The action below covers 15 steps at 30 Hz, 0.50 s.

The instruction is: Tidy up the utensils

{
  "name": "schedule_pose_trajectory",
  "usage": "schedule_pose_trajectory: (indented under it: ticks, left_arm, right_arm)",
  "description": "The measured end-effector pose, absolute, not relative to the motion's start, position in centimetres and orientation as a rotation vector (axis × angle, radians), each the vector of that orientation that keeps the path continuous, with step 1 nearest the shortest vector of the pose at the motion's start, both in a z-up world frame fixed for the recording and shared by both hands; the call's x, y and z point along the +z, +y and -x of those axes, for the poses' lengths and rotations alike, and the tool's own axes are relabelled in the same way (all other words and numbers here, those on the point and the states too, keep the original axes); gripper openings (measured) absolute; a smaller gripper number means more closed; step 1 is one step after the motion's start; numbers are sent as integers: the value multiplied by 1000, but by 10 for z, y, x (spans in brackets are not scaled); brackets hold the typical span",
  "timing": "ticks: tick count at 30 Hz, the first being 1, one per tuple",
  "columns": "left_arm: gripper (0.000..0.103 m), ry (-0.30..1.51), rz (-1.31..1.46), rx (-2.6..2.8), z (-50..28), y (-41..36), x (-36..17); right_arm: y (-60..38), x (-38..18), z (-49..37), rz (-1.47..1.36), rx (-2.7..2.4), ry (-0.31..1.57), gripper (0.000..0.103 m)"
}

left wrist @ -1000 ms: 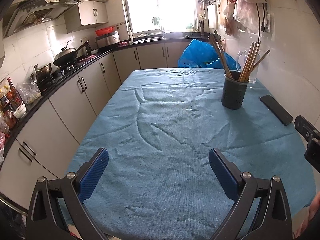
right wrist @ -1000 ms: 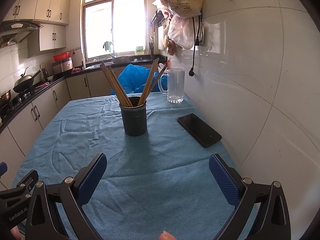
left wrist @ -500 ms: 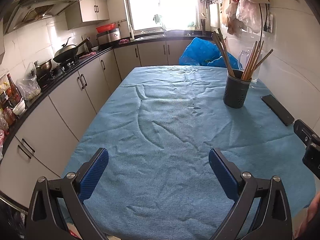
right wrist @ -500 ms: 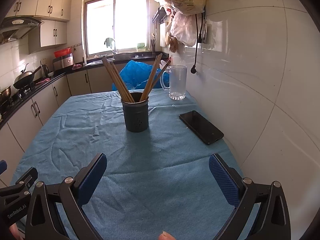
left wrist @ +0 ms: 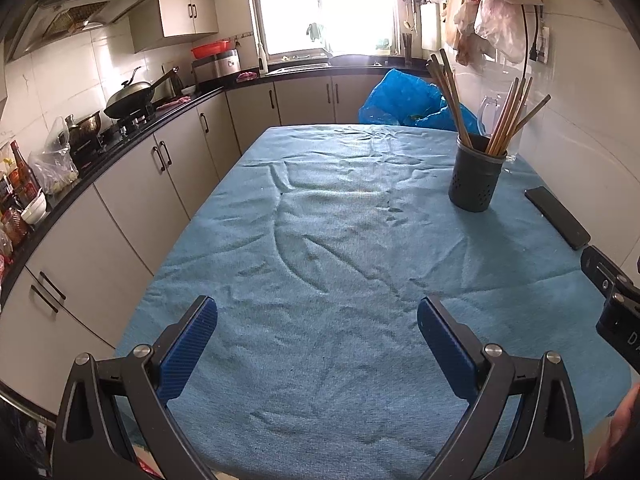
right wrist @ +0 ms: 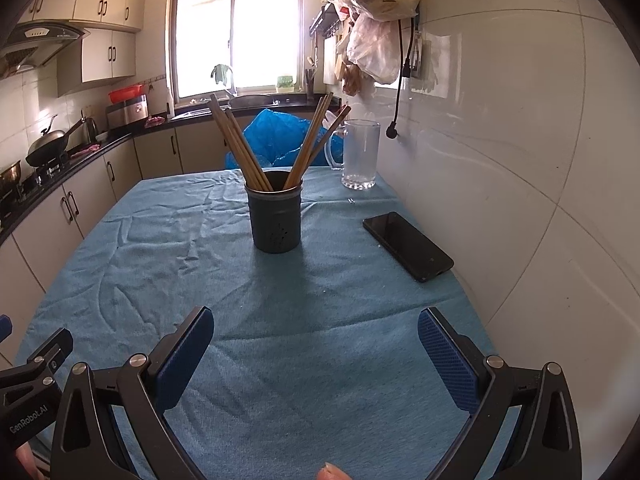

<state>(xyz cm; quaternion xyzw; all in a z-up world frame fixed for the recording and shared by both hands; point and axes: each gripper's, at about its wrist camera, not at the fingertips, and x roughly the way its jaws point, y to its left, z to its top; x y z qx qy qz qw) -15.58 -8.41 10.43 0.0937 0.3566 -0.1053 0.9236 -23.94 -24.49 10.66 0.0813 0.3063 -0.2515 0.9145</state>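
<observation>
A dark perforated utensil holder [right wrist: 276, 216] stands upright on the blue tablecloth [right wrist: 280, 320], with several wooden chopsticks [right wrist: 240, 148] leaning out of it in two bunches. It also shows in the left wrist view [left wrist: 475, 180], at the far right. My right gripper [right wrist: 316, 344] is open and empty, well short of the holder, near the table's front. My left gripper [left wrist: 318, 336] is open and empty over the front of the cloth [left wrist: 320, 240], left of the right gripper's body [left wrist: 612, 296].
A black phone [right wrist: 408, 246] lies flat on the cloth right of the holder. A glass mug [right wrist: 360, 154] stands at the far right corner by the tiled wall. A blue plastic bag [right wrist: 280, 136] sits behind the table. Kitchen cabinets [left wrist: 132, 200] run along the left.
Both grippers have drawn a little back and up from the table. The holder looks slightly farther away. Both stay open and empty.
</observation>
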Motion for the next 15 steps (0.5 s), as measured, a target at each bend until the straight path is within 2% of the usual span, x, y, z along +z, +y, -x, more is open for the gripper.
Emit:
schedule_pose_trajectory:
  ticks: [15]
  left_arm:
    - [100, 758, -186, -204, 147, -82, 94]
  right_arm:
    - [-243, 97, 228, -165, -508, 668, 103]
